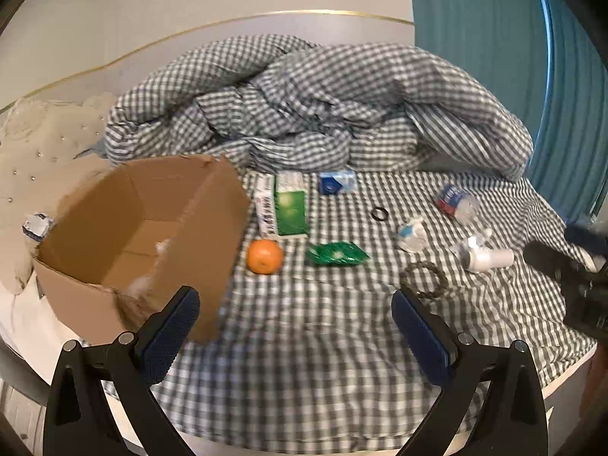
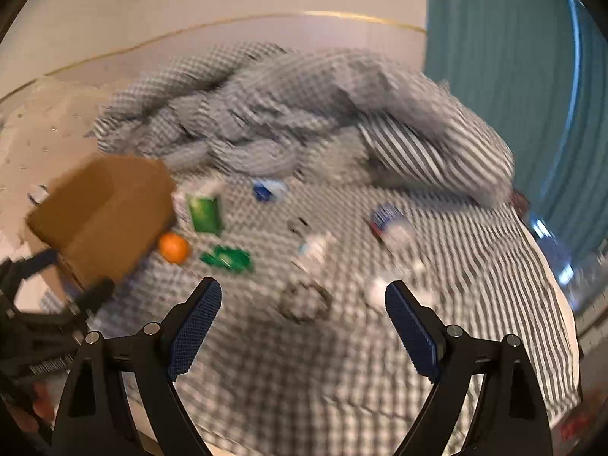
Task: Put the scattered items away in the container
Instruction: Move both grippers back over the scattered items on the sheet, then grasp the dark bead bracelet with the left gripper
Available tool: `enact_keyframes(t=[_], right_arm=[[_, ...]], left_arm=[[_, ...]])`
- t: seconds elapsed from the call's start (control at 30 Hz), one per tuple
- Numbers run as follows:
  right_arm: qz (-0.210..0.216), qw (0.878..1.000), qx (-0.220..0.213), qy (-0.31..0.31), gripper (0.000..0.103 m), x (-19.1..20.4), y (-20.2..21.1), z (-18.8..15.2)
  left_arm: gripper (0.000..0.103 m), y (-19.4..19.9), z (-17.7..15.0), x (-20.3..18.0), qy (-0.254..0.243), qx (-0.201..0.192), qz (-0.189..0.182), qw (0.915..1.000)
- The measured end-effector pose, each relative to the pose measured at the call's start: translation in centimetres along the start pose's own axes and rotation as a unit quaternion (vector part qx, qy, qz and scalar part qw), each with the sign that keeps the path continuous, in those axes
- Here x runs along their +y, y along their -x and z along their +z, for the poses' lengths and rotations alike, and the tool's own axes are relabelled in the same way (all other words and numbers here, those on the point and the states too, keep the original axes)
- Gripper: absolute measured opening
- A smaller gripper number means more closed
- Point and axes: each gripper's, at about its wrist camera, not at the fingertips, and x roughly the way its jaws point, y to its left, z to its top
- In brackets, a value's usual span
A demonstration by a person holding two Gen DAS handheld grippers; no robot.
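An open cardboard box stands at the left of a checked bed sheet. Beside it lie an orange, a green and white carton, a green sachet, a blue and white packet, a small black ring, a braided ring, a white tube and a small crushed bottle. My left gripper is open and empty above the sheet's near part. My right gripper is open and empty above the braided ring; its view is blurred. The box and orange show there.
A bunched checked duvet fills the back of the bed. A teal curtain hangs at the right. A pale studded headboard is at the left. The right gripper's body shows at the right edge of the left wrist view.
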Motion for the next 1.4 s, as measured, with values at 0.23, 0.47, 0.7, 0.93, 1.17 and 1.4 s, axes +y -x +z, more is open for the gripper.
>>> enact_keyframes(t=[0.23, 0.47, 0.7, 0.93, 1.17, 1.4], right_arm=[[-0.009, 0.999, 0.011, -0.031, 0.088, -4.4, -0.5, -1.7], [-0.019, 0.999, 0.022, -0.041, 0.088, -6.6, -2.9, -1.9], [-0.041, 0.996, 0.039, -0.069, 0.088, -11.4, -5.9, -2.0], [-0.038, 0.993, 0.055, -0.096, 0.088, -14.6, -8.5, -2.8], [-0.035, 0.992, 0.067, -0.104, 0.088, -15.9, -10.3, -3.5], [-0.032, 0.992, 0.069, -0.102, 0.088, -15.3, -10.6, -3.5]], left_arm=[[0.103, -1.7, 0.5, -3.0, -0.016, 0.010, -0.012, 0.9997], [0.103, -6.2, 1.1, -8.0, -0.055, 0.026, -0.051, 0.9968], [0.103, -12.7, 0.1, -14.8, -0.078, 0.056, -0.096, 0.9907], [0.103, -18.7, -1.7, -18.3, -0.091, 0.086, -0.074, 0.9894], [0.103, -22.9, -2.7, -17.7, -0.050, 0.136, -0.068, 0.9872], [0.020, -21.7, -2.3, -17.9, -0.077, 0.132, -0.120, 0.9809]])
